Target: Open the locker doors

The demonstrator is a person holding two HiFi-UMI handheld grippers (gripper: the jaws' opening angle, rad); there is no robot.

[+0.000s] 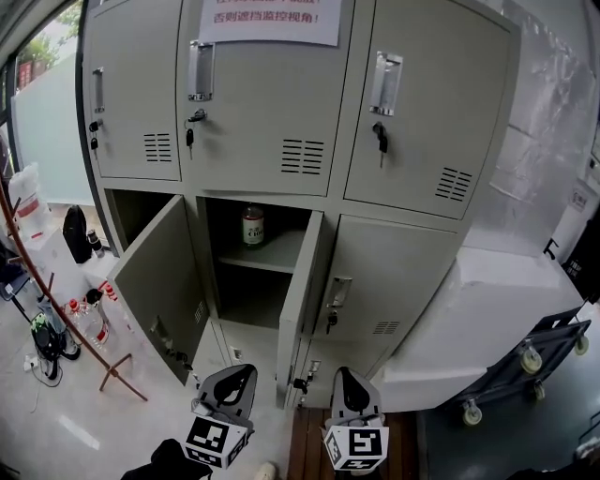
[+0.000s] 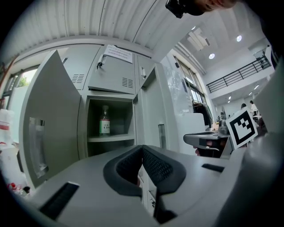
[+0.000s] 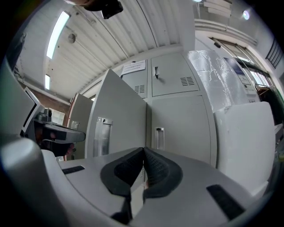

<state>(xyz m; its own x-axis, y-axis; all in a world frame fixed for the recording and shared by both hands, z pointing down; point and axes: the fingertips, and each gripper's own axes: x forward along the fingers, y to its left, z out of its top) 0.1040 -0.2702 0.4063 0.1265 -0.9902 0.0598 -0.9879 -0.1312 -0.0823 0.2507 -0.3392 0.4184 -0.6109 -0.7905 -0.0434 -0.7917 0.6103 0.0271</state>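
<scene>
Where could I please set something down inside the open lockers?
The grey metal shelf in the open middle locker compartment is bare right of the green-labelled glass bottle; the space beneath that shelf looks empty. The floor at left is crowded with small bottles and cables.

The top edge of the head view is cutting through the paper notice (image 1: 270, 21), leaving only its lowest lines of print showing. The bottle (image 1: 252, 226) at the frame's centre is carrying a label too small to read. The swung-out left door (image 1: 161, 281) is hiding most of the compartment behind it. At lower right, the frame edge is cropping the wheeled cart (image 1: 553, 337). The floor clutter (image 1: 47, 337) at lower left is showing too small to identify.
</scene>
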